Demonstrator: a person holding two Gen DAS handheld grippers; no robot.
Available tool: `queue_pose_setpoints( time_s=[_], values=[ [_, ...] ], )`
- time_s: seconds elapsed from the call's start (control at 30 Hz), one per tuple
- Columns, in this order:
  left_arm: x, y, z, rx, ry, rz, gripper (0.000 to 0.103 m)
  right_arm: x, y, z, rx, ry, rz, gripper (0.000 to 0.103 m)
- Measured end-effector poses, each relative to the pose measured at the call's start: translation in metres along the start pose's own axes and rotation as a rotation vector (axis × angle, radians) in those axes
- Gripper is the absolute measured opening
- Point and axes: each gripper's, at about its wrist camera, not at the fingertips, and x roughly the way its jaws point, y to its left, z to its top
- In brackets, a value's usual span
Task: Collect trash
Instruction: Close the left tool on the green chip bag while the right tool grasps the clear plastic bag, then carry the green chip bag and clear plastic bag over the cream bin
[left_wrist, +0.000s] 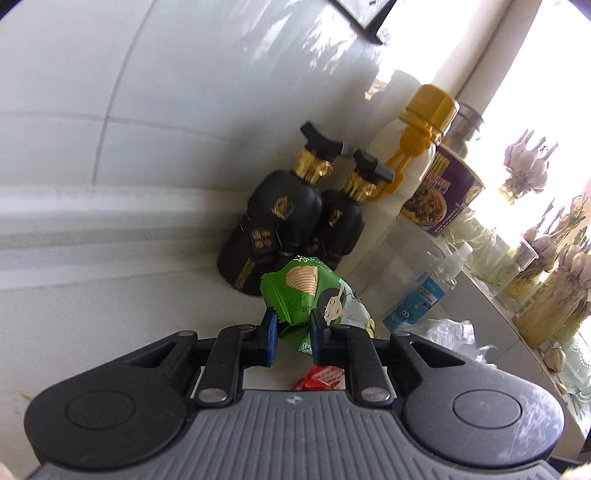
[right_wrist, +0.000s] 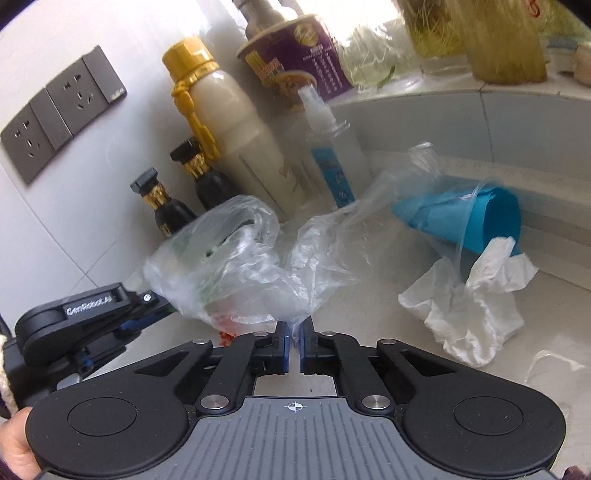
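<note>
Here, in the left wrist view, our left gripper (left_wrist: 293, 334) is nipped onto the green packet (left_wrist: 314, 295) near the far bottles (left_wrist: 291, 218); bagging it comes next, we judge. Only the right view shows our right gripper (right_wrist: 294, 345) pinching the clear bag (right_wrist: 240, 266), with tissue (right_wrist: 476, 291) lying right.

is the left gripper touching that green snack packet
Touching. The left wrist view shows the left gripper with both fingers pressed on the green snack packet.

Two pump bottles (left_wrist: 280, 221) stand against the wall on the bench (left_wrist: 110, 314) — snack packet (left_wrist: 314, 295) before them, spray bottle (left_wrist: 428, 291) to their right.
</note>
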Motion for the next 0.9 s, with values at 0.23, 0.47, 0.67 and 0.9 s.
queue_pose_setpoints(
  time_s=[0.23, 0.47, 0.67, 0.9],
  values=[
    [-0.028, 0.004, 0.006, 0.017, -0.018, 0.035, 0.015, -0.02, 0.011, 0.001, -0.01, -0.012, 0.007, 0.003],
    [-0.06, 0.017, 0.007, 0.019, -0.018, 0.068, 0.015, -0.04, 0.033, -0.002, -0.041, -0.009, 0.003, 0.003],
    [-0.085, 0.036, 0.004, -0.019, 0.014, 0.105, 0.015, -0.05, 0.055, -0.012, -0.061, 0.041, -0.029, 0.003],
    [-0.112, 0.056, -0.002, -0.044, 0.061, 0.146, 0.015, -0.062, 0.085, -0.03, -0.101, 0.081, -0.028, 0.003]
  ],
)
